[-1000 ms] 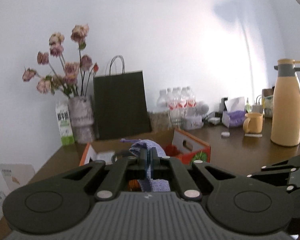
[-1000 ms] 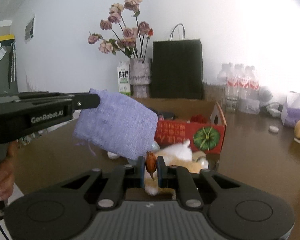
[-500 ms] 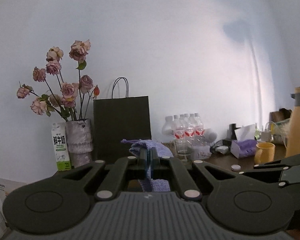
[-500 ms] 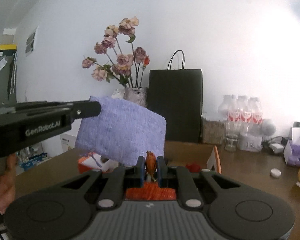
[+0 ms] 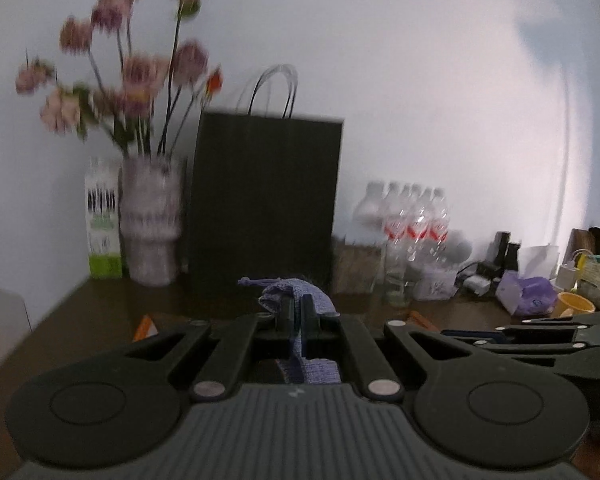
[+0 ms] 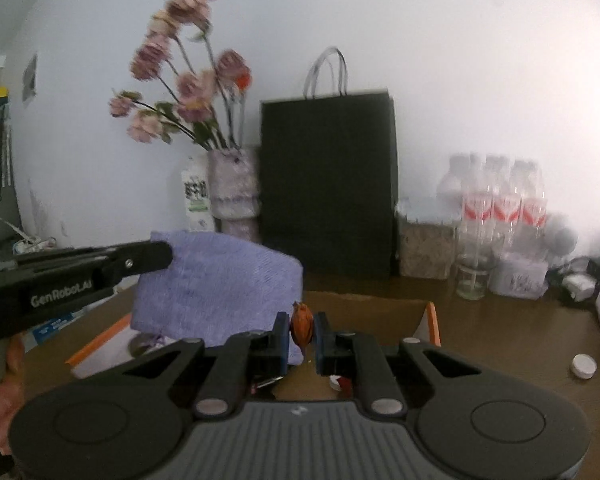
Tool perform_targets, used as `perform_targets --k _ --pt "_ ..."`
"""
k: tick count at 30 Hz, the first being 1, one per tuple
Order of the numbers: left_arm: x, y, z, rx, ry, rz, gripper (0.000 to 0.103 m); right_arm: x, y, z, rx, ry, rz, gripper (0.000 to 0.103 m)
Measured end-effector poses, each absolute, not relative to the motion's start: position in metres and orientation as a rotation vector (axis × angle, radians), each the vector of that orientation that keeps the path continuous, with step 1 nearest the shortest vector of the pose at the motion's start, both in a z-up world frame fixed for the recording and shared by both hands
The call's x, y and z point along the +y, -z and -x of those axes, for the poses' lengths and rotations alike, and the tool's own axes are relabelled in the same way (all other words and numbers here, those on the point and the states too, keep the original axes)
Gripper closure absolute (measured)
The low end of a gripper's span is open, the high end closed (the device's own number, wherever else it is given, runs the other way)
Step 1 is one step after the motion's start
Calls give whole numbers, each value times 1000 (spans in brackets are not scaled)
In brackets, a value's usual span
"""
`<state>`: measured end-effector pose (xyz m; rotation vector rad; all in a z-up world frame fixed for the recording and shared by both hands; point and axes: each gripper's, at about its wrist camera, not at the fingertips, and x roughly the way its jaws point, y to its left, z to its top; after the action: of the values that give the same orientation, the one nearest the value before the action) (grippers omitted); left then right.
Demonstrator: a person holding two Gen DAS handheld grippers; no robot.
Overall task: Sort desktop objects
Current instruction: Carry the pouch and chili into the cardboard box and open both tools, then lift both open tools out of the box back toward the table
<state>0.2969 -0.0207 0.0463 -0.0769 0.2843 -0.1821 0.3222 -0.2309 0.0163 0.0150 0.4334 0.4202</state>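
The left hand-held gripper (image 5: 299, 312) pinches a purple cloth bag (image 6: 220, 284) up over the open box (image 6: 432, 316). The right hand-held gripper (image 6: 303, 330) squeezes a small orange thing (image 6: 302, 323), maybe a toy.

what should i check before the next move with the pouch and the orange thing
1. Left claw grip on the purple pouch: ok, cloth is pinched between closed fingers.
2. Right claw grip on the small orange object: ok, held between the fingertips.
3. Pouch mouth open for loading: cannot tell, the drawstring end looks gathered.
4. Gap between the claws: not ok, the pouch hangs right against the right claw's left finger.
5. Open box below as a drop spot: ok, it lies under both claws.
6. View quality: not ok, the flowers are motion blurred.
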Motion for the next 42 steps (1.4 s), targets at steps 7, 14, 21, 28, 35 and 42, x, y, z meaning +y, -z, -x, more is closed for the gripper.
perform_targets --k 7,14,21,28,35,42 --pt "1 -5 -337 460 167 134 100 -236 20 -355 583 -440 -59 92" --pt "3 9 -338 507 151 114 95 -232 36 -357 629 -429 -26 89" --pt "-3 -1 -322 447 129 62 33 -227 34 -345 594 -402 30 36" --pt "-8 -12 -298 353 44 5 0 -229 21 -335 534 -371 57 0" --pt "-9 -15 -290 347 41 -3 0 -231 15 -329 522 -355 69 0" --pt "-10 -23 -283 330 26 -10 0 -231 -2 -316 476 -344 96 0"
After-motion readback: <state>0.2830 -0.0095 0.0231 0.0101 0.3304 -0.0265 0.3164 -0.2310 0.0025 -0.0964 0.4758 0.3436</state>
